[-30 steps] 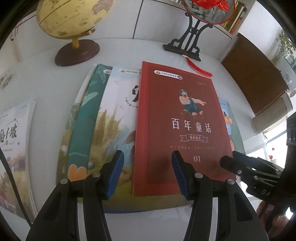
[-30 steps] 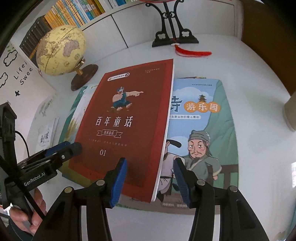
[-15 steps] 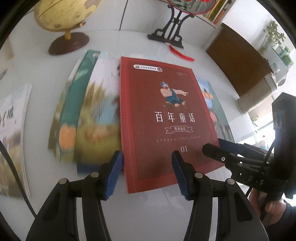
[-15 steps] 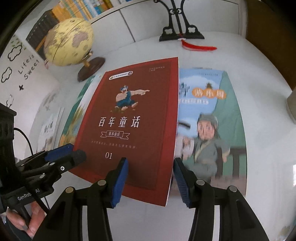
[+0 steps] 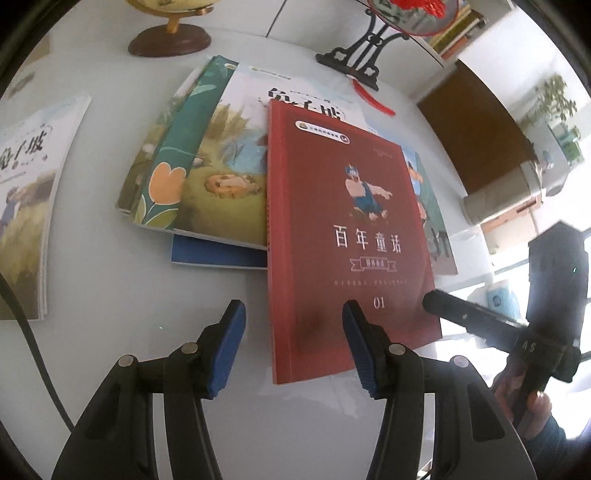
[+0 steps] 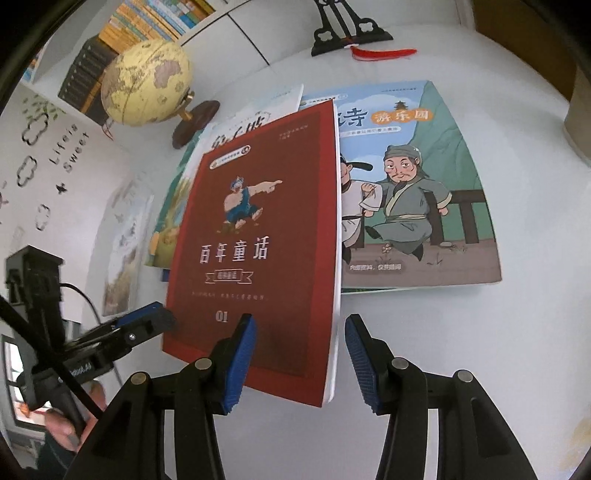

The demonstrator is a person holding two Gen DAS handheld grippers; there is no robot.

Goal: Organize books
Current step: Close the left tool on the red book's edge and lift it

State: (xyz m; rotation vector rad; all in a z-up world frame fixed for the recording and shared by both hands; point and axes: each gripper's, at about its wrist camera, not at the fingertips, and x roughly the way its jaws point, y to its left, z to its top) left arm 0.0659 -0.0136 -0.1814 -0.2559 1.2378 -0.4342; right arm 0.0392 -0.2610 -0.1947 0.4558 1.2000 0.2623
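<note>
I hold my left gripper (image 5: pixel 292 310) and my right gripper (image 6: pixel 300 321) side by side over the near end of the red book (image 5: pixel 351 240), both pointing steeply down at the white table (image 5: pixel 147 295). Each is about half open and clamps nothing. The left one straddles the book's left edge, with its right finger over the cover and its left finger over bare table. The right one straddles the right edge the same way, mirrored. I cannot tell whether the inner fingers touch the cover. The red book lies on top of the others and reaches nearer to me than they do, overlapping a fanned pile of picture books (image 5: pixel 221 166) on its left and a blue-green book with two cartoon figures (image 6: pixel 417 192) on its right. Another book (image 5: pixel 26 203) lies apart at far left. A globe (image 6: pixel 146 83) and a black stand (image 6: pixel 347 33) sit at the far side.
</note>
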